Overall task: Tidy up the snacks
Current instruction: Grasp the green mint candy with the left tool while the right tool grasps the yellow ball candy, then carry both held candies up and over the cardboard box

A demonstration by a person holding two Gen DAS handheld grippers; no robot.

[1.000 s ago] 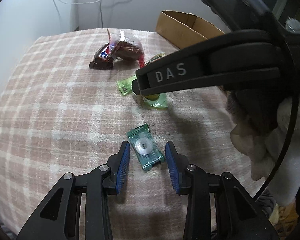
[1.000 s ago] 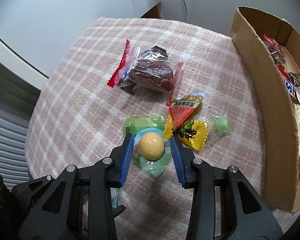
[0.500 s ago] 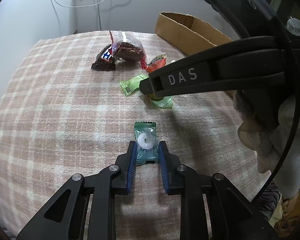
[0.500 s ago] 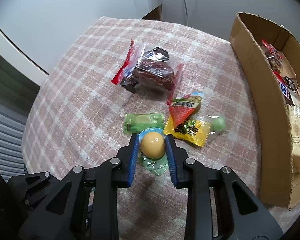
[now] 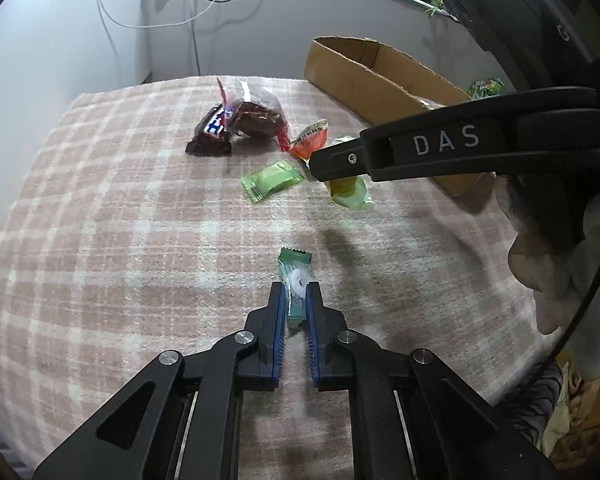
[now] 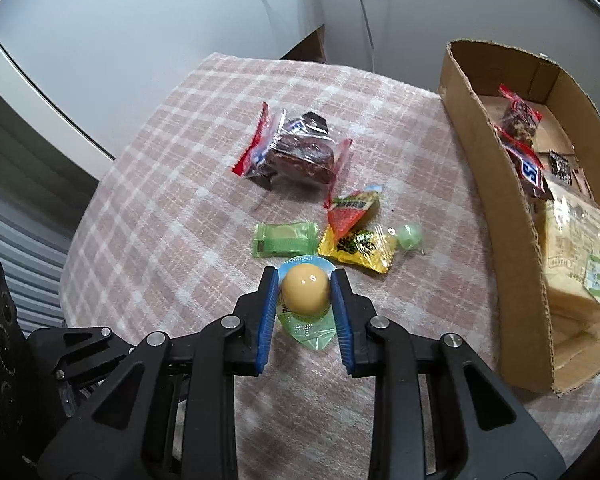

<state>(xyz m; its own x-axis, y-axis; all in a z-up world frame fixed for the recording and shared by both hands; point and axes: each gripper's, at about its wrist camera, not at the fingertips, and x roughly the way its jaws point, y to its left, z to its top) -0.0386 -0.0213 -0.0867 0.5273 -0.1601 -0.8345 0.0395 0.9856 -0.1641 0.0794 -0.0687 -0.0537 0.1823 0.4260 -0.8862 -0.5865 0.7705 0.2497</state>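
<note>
In the left wrist view my left gripper (image 5: 296, 294) is shut on a small dark green wrapped mint candy (image 5: 294, 276) over the pink checked cloth (image 5: 100, 240). In the right wrist view my right gripper (image 6: 305, 280) is shut on a yellow jelly cup (image 6: 305, 290) with a green film lid, held a little above the cloth. The same jelly cup (image 5: 350, 194) hangs under the right gripper's black finger in the left wrist view. A cardboard box (image 6: 496, 208) at the right holds several snacks.
On the cloth lie a light green candy (image 6: 284, 238), a yellow packet (image 6: 358, 246), an orange triangular packet (image 6: 352, 210), a small green sweet (image 6: 410, 236), and a clear red-edged cake bag (image 6: 296, 148) on a brown chocolate bar (image 5: 210, 136). A gloved hand (image 5: 560, 240) is at the right.
Both grippers closed: the left one on the dark green mint candy, the right one on the yellow jelly cup. The right gripper then rose slightly with the cup.
</note>
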